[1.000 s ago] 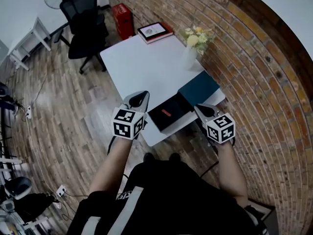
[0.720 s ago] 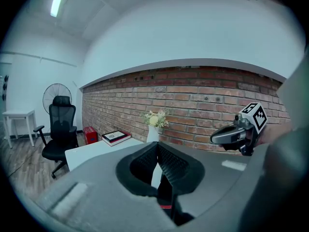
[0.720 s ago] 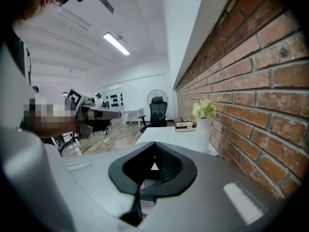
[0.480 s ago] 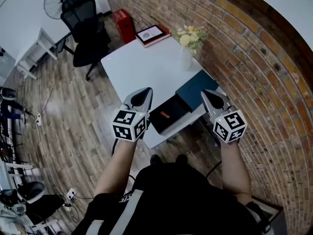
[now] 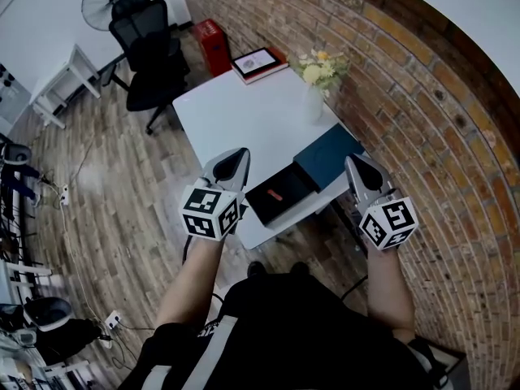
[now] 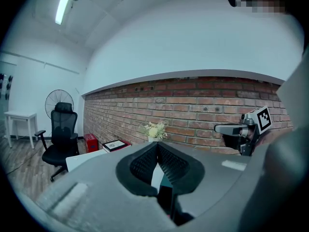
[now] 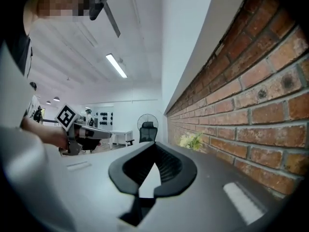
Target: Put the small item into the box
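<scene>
- The left tool (image 5: 235,160) sits mid-frame in the head view, at the left edge of the white desk (image 5: 244,112). Its jaws are pressed together at the tips with nothing between them.
- The right tool (image 5: 358,166) is right of centre, beside the desk's corner by the brick wall (image 5: 422,96). Its jaws are also closed and empty.
- The black box (image 5: 294,182) lies open at the desk's lower edge, between the two tools.
- The small red item (image 5: 275,194) lies inside the box.
- A teal lid (image 5: 329,154) lies against the box's upper right side.
- A vase of flowers (image 5: 315,96) stands higher up, near the wall.
</scene>
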A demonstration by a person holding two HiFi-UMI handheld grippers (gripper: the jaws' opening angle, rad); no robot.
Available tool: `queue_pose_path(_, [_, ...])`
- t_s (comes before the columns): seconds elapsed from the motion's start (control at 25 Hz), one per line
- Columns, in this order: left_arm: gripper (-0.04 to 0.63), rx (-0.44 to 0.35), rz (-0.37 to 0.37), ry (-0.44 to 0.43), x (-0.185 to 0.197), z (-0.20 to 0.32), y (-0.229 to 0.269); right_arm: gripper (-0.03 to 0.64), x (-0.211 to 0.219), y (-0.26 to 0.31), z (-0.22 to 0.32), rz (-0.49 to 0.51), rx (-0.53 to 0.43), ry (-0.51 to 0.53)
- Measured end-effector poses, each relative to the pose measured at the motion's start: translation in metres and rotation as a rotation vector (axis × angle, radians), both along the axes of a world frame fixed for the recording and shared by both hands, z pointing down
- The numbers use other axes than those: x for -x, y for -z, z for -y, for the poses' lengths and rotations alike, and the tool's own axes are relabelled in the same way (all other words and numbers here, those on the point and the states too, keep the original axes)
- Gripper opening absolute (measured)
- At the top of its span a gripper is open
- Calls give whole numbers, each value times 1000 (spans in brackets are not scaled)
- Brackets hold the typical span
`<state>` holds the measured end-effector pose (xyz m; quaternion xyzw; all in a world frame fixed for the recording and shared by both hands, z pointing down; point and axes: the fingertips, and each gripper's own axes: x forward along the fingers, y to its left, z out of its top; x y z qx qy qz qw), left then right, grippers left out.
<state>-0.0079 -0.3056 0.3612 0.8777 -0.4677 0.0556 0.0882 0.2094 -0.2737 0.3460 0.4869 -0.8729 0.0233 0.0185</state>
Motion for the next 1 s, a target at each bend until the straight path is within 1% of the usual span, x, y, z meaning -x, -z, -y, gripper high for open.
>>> queue_pose_path(0.2, [8,7,9,10,7,-1,-5,-2,2,-1,-2,-30,-26,-5])
queue_pose_path(0.36, [8,15,8,8,10,0,-10,-2,3,-1,0,-10,-13,3])
queue_pose_path(1.0, [8,30,9,-6,13,-2,-18,-2,17,-7,2,-20,25,46])
